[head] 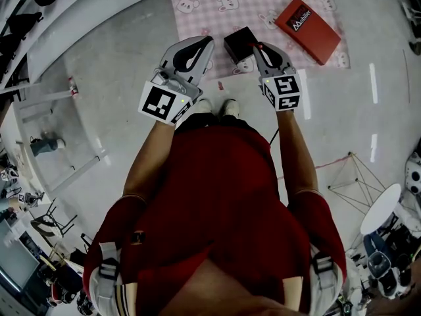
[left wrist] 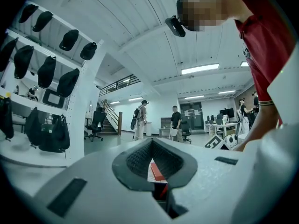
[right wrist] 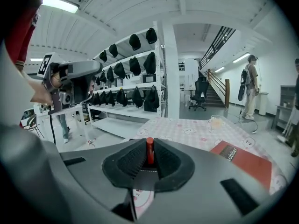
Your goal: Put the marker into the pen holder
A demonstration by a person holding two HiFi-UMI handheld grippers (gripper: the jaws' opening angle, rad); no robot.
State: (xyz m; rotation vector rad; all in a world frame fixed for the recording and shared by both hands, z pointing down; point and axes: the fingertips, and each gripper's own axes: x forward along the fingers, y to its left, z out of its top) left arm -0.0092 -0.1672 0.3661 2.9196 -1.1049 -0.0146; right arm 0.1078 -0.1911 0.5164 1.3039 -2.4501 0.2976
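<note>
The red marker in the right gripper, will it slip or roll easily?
Likely stiff and light: the red marker stands straight between the pads of the right gripper. Its round, smooth-looking body may slip or roll once released.

Left gripper (left wrist: 152, 143), fingers (left wrist: 135, 160) together, empty.

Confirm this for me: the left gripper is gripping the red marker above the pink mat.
Wrong on the side: the right gripper is gripping the red marker above the pink mat, as the right gripper view shows. The left gripper holds nothing.
</note>
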